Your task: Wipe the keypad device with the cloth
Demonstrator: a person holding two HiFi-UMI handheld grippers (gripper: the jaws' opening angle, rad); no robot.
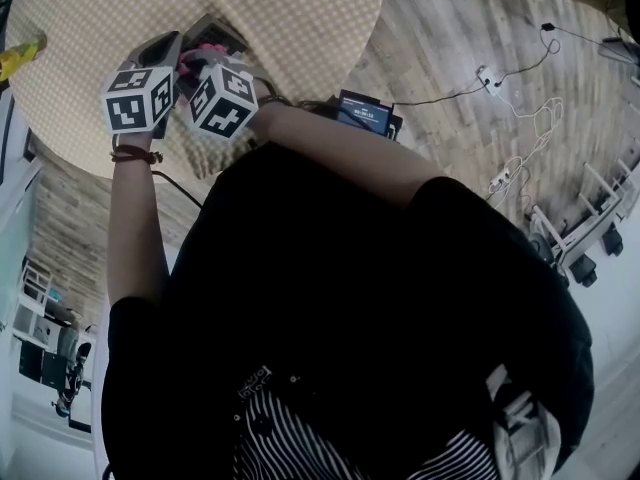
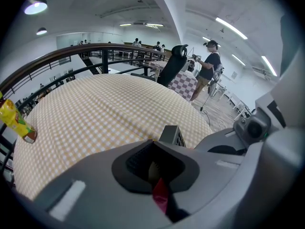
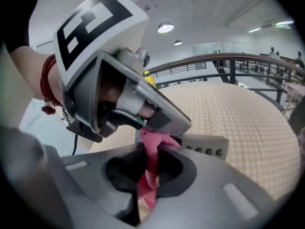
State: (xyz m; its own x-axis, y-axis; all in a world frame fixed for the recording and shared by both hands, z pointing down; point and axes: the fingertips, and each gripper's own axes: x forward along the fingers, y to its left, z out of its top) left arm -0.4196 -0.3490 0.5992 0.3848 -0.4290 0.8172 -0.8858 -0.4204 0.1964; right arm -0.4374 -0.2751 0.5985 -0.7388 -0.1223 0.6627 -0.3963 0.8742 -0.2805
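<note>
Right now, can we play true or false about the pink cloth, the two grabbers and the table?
1. The right gripper has its jaws shut on the pink cloth. True.
2. The table has a plain blue cover. False: the cover is checked, light orange and white.
3. The keypad device lies on the floor. False: it is up at the table, just behind the pink cloth.
4. The left gripper is right next to the right gripper. True: its tip meets the pink cloth too.
5. A yellow packet sits near the table's edge. True.
</note>
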